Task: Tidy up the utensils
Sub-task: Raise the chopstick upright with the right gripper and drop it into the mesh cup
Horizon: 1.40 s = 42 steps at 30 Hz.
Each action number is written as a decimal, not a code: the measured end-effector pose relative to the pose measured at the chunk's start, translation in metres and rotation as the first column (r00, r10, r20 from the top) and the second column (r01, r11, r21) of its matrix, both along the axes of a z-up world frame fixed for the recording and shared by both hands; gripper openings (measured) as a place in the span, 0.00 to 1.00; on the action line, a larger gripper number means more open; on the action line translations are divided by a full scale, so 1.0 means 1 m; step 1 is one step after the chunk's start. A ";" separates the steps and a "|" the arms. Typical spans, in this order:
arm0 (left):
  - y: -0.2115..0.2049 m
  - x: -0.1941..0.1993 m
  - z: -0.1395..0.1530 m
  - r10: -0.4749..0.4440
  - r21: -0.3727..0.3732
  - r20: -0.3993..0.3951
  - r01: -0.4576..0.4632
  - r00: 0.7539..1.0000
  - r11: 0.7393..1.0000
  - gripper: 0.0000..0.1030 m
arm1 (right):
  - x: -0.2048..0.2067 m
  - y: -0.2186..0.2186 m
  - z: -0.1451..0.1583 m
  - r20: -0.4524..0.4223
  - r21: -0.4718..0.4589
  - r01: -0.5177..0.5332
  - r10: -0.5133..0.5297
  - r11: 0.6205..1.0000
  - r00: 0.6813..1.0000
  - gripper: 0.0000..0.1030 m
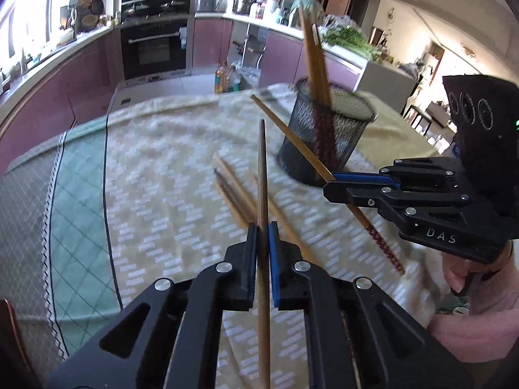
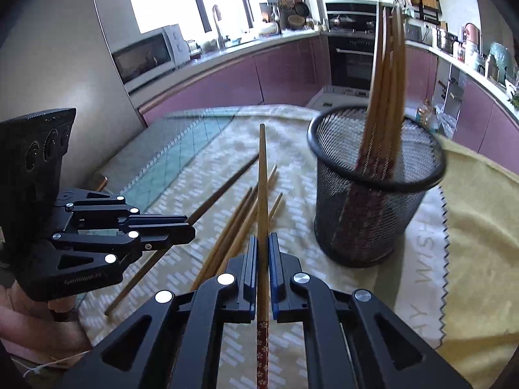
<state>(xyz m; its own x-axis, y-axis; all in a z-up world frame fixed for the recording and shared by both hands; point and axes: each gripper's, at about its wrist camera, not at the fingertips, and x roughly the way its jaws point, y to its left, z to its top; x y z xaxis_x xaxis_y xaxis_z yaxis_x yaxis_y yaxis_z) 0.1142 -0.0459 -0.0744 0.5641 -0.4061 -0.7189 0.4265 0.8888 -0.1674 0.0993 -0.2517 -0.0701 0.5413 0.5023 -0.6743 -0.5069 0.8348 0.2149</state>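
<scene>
A black mesh cup (image 1: 326, 136) (image 2: 373, 188) stands on the table with several chopsticks (image 1: 316, 74) (image 2: 386, 74) upright in it. My left gripper (image 1: 262, 227) is shut on a dark brown chopstick (image 1: 262, 175) pointing forward; it also shows in the right wrist view (image 2: 189, 230). My right gripper (image 2: 263, 240) is shut on a light chopstick (image 2: 262, 175) with a red patterned end; it shows at the right of the left wrist view (image 1: 327, 184), just in front of the cup. Several loose chopsticks (image 1: 236, 194) (image 2: 240, 217) lie on the cloth between the grippers.
The table carries a patterned beige cloth (image 1: 162, 168), a green quilted mat (image 1: 78, 194) on the left and a yellow cloth (image 2: 480, 227) under the cup. Purple kitchen cabinets, an oven (image 1: 155, 45) and a cluttered counter run behind the table.
</scene>
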 end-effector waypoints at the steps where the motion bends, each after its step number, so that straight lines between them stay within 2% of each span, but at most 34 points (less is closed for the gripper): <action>1: 0.001 -0.001 0.009 -0.006 -0.014 0.019 0.006 1.000 1.000 0.07 | -0.002 -0.004 0.007 0.020 0.009 0.006 -0.006 1.000 1.000 0.06; 7: 0.002 -0.007 0.055 -0.044 -0.096 0.121 0.056 0.992 0.994 0.07 | -0.012 -0.028 0.041 0.115 0.068 0.047 -0.055 0.997 0.992 0.06; 13: 0.003 -0.011 0.093 -0.069 -0.157 0.196 0.100 0.978 0.983 0.07 | -0.011 -0.048 0.061 0.165 0.133 0.081 -0.103 0.988 0.981 0.06; 24: -0.012 0.012 0.143 -0.042 -0.210 0.292 0.107 0.956 0.972 0.07 | 0.012 -0.070 0.084 0.240 0.208 0.150 -0.199 0.967 0.950 0.06; 29: -0.025 0.024 0.163 -0.039 -0.211 0.334 0.115 0.942 0.971 0.07 | 0.017 -0.071 0.096 0.309 0.222 0.171 -0.235 0.960 0.921 0.06; 36: -0.039 0.040 0.175 -0.023 -0.216 0.360 0.107 0.933 0.970 0.07 | 0.035 -0.073 0.104 0.359 0.267 0.196 -0.286 0.944 0.889 0.06; 39: -0.048 0.045 0.171 -0.010 -0.193 0.370 0.088 0.929 0.977 0.07 | 0.044 -0.068 0.101 0.362 0.254 0.212 -0.296 0.944 0.884 0.06; 42: -0.059 0.051 0.161 -0.021 -0.171 0.352 0.086 0.936 0.982 0.07 | 0.051 -0.063 0.093 0.361 0.242 0.225 -0.302 0.944 0.882 0.06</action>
